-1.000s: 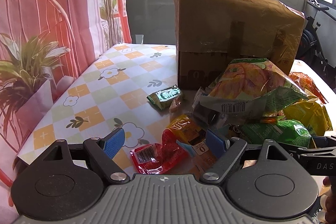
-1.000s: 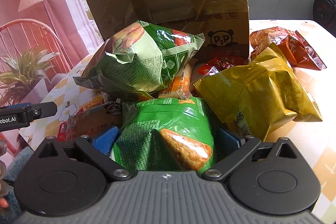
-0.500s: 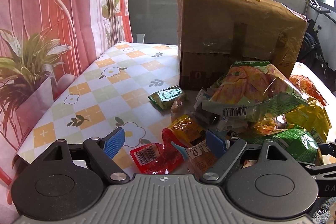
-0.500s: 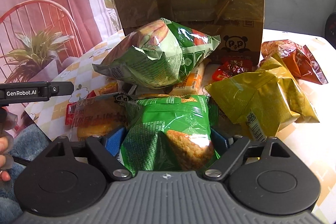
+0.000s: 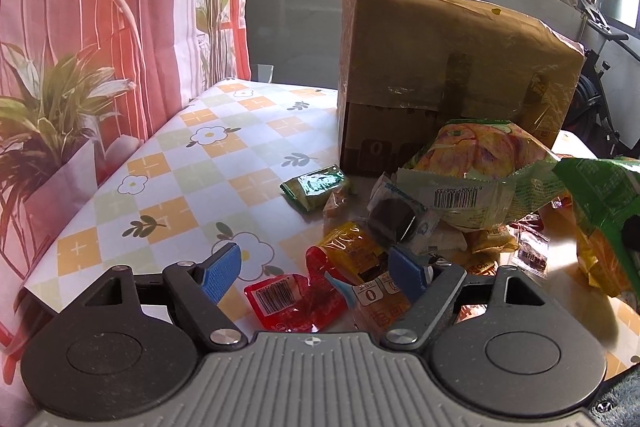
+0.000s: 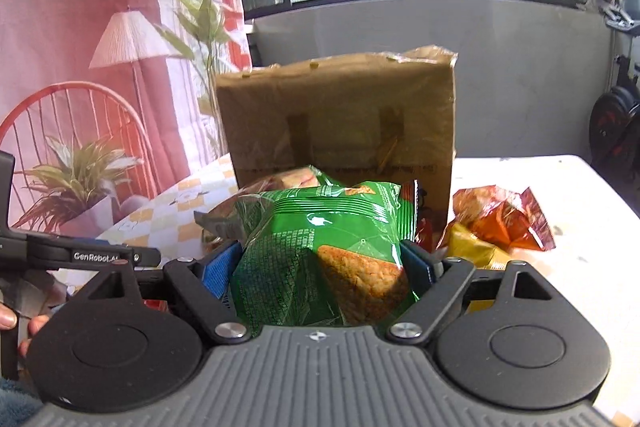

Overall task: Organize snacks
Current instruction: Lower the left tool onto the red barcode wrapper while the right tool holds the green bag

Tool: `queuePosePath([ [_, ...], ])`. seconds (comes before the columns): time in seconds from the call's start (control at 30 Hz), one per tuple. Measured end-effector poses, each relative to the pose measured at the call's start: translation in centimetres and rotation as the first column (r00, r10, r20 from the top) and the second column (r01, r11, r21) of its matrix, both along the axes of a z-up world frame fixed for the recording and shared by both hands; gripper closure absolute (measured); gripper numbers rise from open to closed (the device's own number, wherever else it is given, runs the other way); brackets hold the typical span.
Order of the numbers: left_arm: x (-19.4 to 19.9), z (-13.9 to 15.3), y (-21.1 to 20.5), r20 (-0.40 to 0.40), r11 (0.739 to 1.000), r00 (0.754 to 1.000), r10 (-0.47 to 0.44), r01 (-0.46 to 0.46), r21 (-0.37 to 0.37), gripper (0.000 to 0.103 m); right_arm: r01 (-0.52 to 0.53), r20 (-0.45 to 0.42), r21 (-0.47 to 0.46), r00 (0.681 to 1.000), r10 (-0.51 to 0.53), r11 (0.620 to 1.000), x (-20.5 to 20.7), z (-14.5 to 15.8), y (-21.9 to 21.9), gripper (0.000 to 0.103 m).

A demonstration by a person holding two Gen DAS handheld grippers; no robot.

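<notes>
My right gripper (image 6: 318, 265) is shut on a green chip bag (image 6: 332, 227), both blue pads pressing its sides, and holds it above the snack pile. The same bag (image 5: 600, 195) hangs at the right edge of the left wrist view. My left gripper (image 5: 314, 267) hovers low over the table with its jaws closing slightly. A red packet (image 5: 292, 301) and an orange packet (image 5: 352, 251) lie on the table between its fingers (image 5: 222, 269), and the pads do not touch them. A pale green chip bag (image 5: 480, 167) tops the pile.
A tall brown cardboard box (image 5: 440, 67) stands behind the pile on the flowered tablecloth (image 5: 160, 187). A small green packet (image 5: 316, 185) and a dark cookie packet (image 5: 394, 217) lie near it. A yellow bag (image 6: 472, 251) and an orange-red bag (image 6: 504, 219) rest to the right. A hand (image 6: 12, 319) shows at the left.
My right gripper closed on the green chip bag and rose with it off the pile, tilting more level. The left gripper stayed where it was.
</notes>
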State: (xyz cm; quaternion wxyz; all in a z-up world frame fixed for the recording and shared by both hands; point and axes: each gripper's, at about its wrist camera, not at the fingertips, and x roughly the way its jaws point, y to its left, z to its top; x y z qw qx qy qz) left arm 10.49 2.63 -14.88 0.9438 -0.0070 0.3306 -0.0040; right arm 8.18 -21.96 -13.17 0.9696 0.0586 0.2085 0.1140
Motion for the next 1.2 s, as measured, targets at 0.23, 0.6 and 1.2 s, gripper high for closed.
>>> queuePosePath([
  [0.23, 0.2, -0.3, 0.1, -0.011, 1.000, 1.000, -0.004, 0.004, -0.007, 0.021, 0.131, 0.002, -0.030, 0.991, -0.131, 0.991, 0.4, -0.9, -1.5, 0.018],
  [0.6, 1.3, 0.2, 4.7, 0.033, 0.988, 0.988, 0.152, -0.152, -0.011, 0.029, 0.188, -0.039, -0.020, 0.981, -0.188, 0.982, 0.6, -2.4, -3.0, 0.018],
  [1.2, 1.7, -4.1, 2.1, 0.005, 0.936, 0.978, -0.209, 0.198, 0.292, 0.055, 0.136, -0.036, 0.027, 0.990, -0.135, 0.990, 0.9, -2.5, -2.9, 0.017],
])
